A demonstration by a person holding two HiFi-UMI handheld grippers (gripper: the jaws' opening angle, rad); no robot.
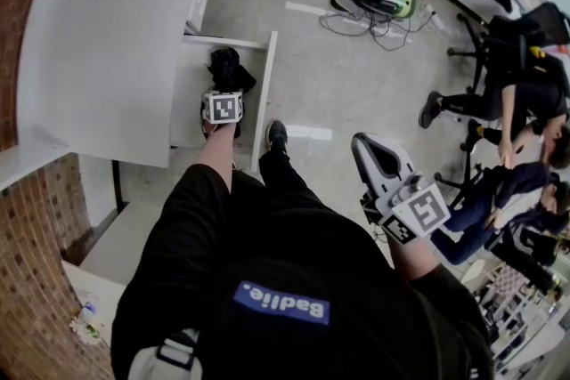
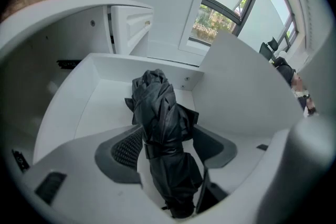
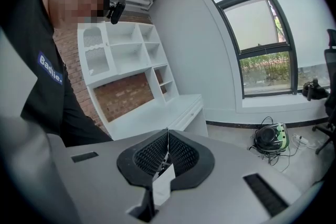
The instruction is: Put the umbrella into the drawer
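Grey floor spreads to the right of a white desk [image 1: 98,58] set against a brick wall, and the desk's drawer [image 1: 264,93] stands pulled out. The folded black umbrella [image 1: 227,67] lies inside the drawer on its white bottom. Its strap is wrapped round the middle, and its far end is close to the far side wall, nearer the corner with the tall front panel.

The left gripper [image 1: 223,102] hangs right over the umbrella, pointing steeply down into the drawer. In the left gripper view its jaws stand wide apart, released. The umbrella [image 2: 160,123] runs lengthwise through the gap between them, with a strip of white drawer [image 2: 105,97] showing between the left pad and the fabric.

The right gripper [image 1: 374,157] is held well apart from the drawer, out over the floor on the person's right. In the right gripper view its jaws [image 3: 167,152] are pressed together with nothing between them.
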